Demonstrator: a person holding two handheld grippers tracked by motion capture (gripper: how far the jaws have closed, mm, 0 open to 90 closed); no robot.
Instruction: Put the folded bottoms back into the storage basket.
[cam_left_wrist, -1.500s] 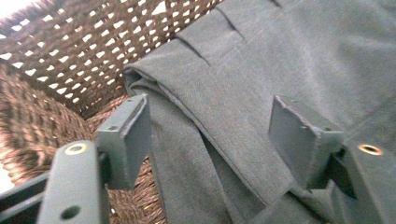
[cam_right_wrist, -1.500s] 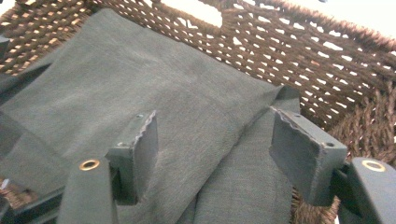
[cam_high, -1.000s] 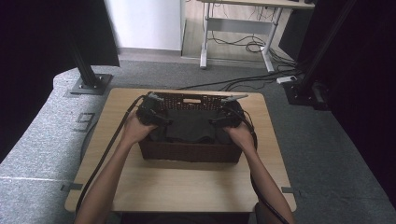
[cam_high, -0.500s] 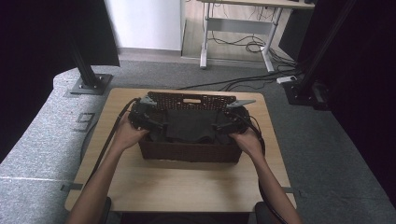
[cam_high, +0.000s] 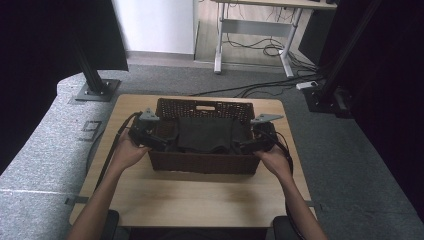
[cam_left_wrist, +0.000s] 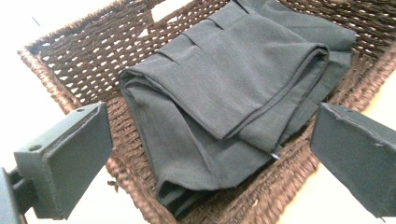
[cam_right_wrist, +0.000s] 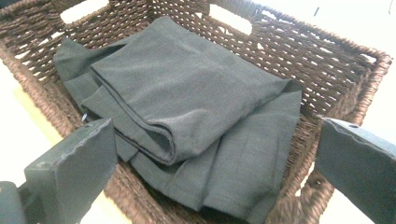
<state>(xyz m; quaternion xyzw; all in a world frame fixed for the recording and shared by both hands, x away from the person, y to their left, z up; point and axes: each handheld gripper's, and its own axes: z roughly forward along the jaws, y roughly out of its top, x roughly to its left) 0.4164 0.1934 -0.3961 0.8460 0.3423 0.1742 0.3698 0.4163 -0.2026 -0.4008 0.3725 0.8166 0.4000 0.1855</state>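
A dark brown wicker basket (cam_high: 200, 162) stands on the middle of the wooden table (cam_high: 200, 200). A folded dark grey cloth (cam_high: 205, 134) lies flat in it, also seen as cloth (cam_left_wrist: 224, 88) and cloth (cam_right_wrist: 187, 93). My left gripper (cam_high: 162, 141) is at the basket's left end, jaws wide apart and pointing in over the rim. My right gripper (cam_high: 243, 146) mirrors it at the right end. The left gripper (cam_left_wrist: 211, 114) and the right gripper (cam_right_wrist: 215, 123) are both open with nothing between the jaws. The cloth lies beyond and below them.
The basket wall (cam_right_wrist: 327, 60) has handle cut-outs at its ends. Bare tabletop runs along the near side of the basket. Cables (cam_high: 112, 150) trail from the grippers across the table. Black stand bases (cam_high: 95, 90) and a desk frame (cam_high: 250, 35) are on the floor beyond.
Both grippers have drawn back from over the middle of the basket to its two ends and toward the person. The cloth now lies uncovered in the basket.
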